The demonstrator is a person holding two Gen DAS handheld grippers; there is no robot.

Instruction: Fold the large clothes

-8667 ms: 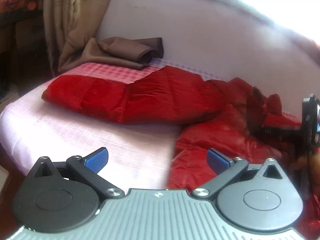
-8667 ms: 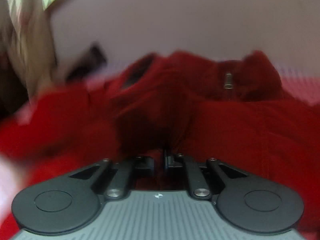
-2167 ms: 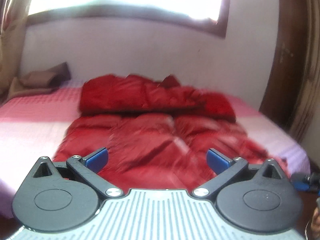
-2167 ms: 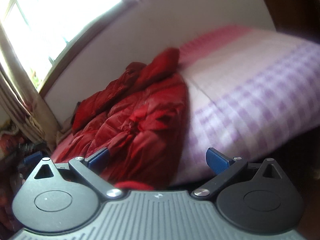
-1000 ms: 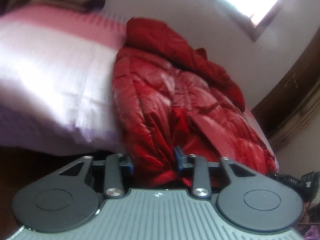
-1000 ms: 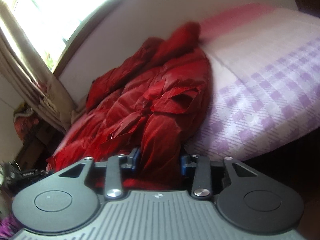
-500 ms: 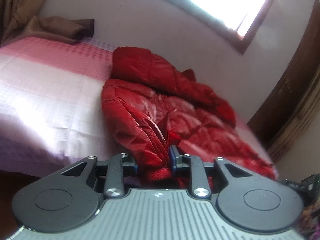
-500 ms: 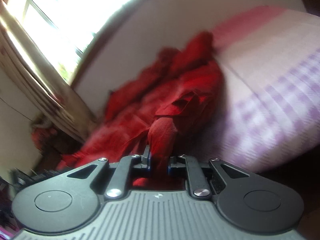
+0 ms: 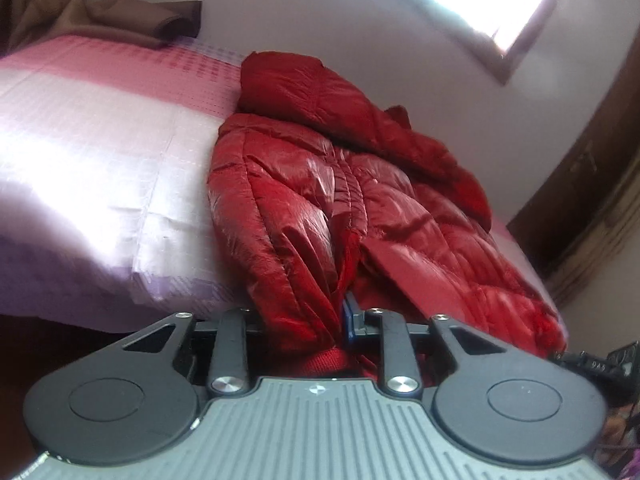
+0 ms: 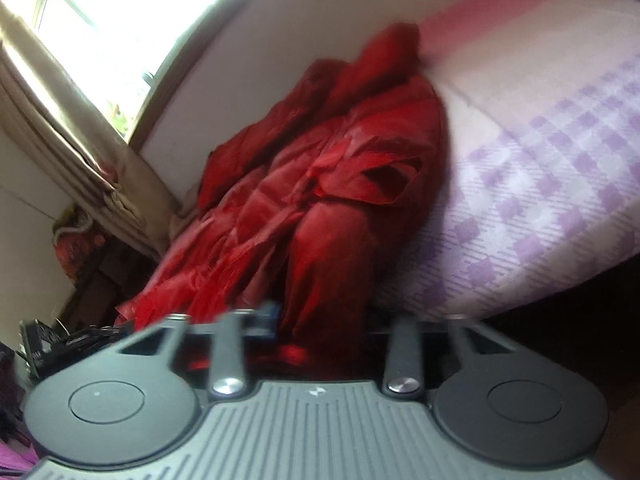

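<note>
Daylight pours through the window (image 10: 100, 20) above the bed (image 9: 100, 168), whose checked pink and lilac sheet runs beside a red puffer jacket (image 9: 340, 184) spread along the mattress, collar end by the wall, hem hanging over the near edge of the bed.

Left gripper (image 9: 304, 320) has a bunched sleeve and its ribbed cuff between its blue pads, and the jaws are closing on that fabric. Half a second ago the pinch sat narrower on a thin fold; now a thicker roll of sleeve fills the gap, and the bed looms closer and lower in this view.

Right gripper (image 10: 320, 320) has the jacket's other hanging sleeve between its fingers, the jaws opening a little around it; the picture is blurred, so whether the far pad still presses the cloth I cannot tell for sure, though the near blue pad sits against it. A moment back those fingers were squeezed much tighter on a slim neck of fabric.

Only the left view shows the brown folded cloth (image 9: 144, 16) at the head of the bed and the dark wooden door frame (image 9: 592, 184). Only the right view shows the beige curtain (image 10: 68, 140) beside the window.
</note>
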